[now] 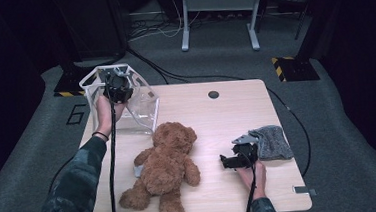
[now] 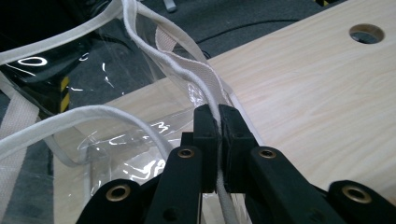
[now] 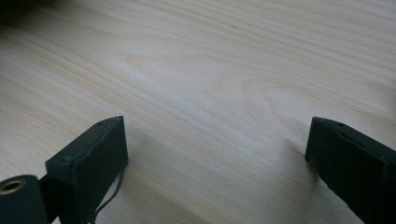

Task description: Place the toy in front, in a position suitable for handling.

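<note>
Left gripper (image 2: 218, 122) clamped on the white rim of the clear bag (image 2: 140, 144).

Bag standing at the far left corner of the table (image 1: 226, 113), beside the teddy bear (image 1: 164, 168). Right gripper (image 3: 215, 149) spread wide, resting near the grey cloth (image 1: 273, 141).

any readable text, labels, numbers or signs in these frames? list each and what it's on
"6": large dark numeral on the grey floor left of the table, seen in the high view.
Yellow-and-black hazard stripes, no words, on dark base plates on the floor; the same striping shows through the clear bag in the left gripper view.
No label readable on the clear bag, the teddy bear or the grey cloth.
</note>
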Demonstrator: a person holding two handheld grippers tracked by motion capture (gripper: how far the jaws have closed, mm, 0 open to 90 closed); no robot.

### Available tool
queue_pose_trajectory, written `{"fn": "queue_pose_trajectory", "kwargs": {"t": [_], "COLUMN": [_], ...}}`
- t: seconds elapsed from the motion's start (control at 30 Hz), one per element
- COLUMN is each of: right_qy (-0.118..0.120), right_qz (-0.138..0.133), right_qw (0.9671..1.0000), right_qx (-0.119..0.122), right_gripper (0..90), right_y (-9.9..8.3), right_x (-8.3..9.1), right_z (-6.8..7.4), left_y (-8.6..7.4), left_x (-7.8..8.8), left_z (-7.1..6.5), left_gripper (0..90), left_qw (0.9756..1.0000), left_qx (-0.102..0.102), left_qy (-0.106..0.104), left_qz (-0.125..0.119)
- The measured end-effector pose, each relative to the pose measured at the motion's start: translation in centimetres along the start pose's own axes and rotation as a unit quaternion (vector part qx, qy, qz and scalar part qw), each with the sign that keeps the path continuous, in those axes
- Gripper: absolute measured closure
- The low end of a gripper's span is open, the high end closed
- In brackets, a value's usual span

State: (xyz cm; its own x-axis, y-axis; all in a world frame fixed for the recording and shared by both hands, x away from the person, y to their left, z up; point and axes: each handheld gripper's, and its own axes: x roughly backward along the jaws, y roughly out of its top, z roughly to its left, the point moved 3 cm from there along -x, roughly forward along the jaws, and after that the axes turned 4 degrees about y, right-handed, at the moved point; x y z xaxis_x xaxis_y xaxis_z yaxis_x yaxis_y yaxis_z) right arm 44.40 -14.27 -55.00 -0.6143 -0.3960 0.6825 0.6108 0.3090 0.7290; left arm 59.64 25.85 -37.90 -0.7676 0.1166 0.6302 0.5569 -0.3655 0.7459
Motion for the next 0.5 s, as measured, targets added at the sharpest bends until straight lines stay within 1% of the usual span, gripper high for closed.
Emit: {"fn": "queue_pose_trajectory", "kwargs": {"t": [0.07,0.17,0.27,0.37,0.4,0.43,0.47,0.5], "right_qy": [0.000,0.000,0.000,0.000,0.000,0.000,0.000,0.000], "right_qz": [0.000,0.000,0.000,0.000,0.000,0.000,0.000,0.000], "right_qw": [1.0000,1.0000,1.0000,1.0000,1.0000,1.0000,1.0000,1.0000], "right_qx": [0.000,0.000,0.000,0.000,0.000,0.000,0.000,0.000], "right_gripper": [5.0,5.0,5.0,5.0,5.1,5.1,5.1,5.1], "right_y": [0.0,0.0,0.0,0.0,0.0,0.0,0.0,0.0], "right_x": [0.0,0.0,0.0,0.0,0.0,0.0,0.0,0.0], "right_z": [0.0,0.0,0.0,0.0,0.0,0.0,0.0,0.0], "left_y": [0.1,0.4,0.6,0.6,0.5,0.4,0.4,0.3], "left_x": [-0.3,-0.7,-1.0,-1.3,-1.4,-1.5,-1.6,-1.7], "left_z": [0.2,0.7,0.9,1.2,1.3,1.5,1.8,2.0], "left_gripper": [86.4,86.3,86.0,85.9,85.9,85.8,85.8,85.8], "left_qw": [0.9999,0.9999,0.9997,0.9993,0.9992,0.9991,0.9990,0.9987], "left_qx": [0.011,0.013,0.011,0.002,0.003,0.009,0.004,0.000], "left_qy": [0.000,0.009,0.023,0.036,0.040,0.042,0.043,0.051], "left_qz": [-0.001,0.001,0.003,0.005,0.007,0.004,0.004,0.005]}}
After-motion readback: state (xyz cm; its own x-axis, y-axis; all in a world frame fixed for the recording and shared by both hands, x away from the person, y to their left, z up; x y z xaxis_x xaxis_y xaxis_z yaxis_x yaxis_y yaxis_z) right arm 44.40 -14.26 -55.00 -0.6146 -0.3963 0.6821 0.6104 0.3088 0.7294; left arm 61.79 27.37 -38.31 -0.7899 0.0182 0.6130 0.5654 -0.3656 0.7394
